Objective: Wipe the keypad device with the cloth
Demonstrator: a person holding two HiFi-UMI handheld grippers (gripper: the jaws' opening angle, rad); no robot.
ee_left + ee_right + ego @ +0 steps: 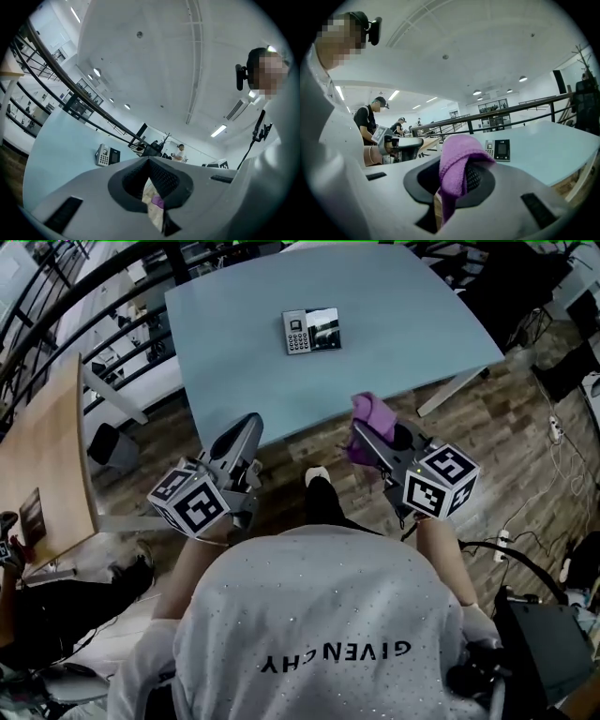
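The keypad device (312, 331), grey keys beside a dark screen, lies on the far middle of the pale blue table (412, 324). It also shows small in the left gripper view as the keypad device (107, 156) and in the right gripper view as the keypad device (498, 150). My right gripper (372, 432) is shut on a purple cloth (371, 413), which drapes over the jaw tips (457, 161). My left gripper (246, 432) hovers at the table's near edge, jaws together with nothing held (149, 161). Both are well short of the device.
A wooden table (47, 456) stands at the left behind a black railing (84, 315). The blue table's white leg (450, 390) angles down at the right. Cables (562, 446) trail over the wood floor. Other people (370, 122) stand far off.
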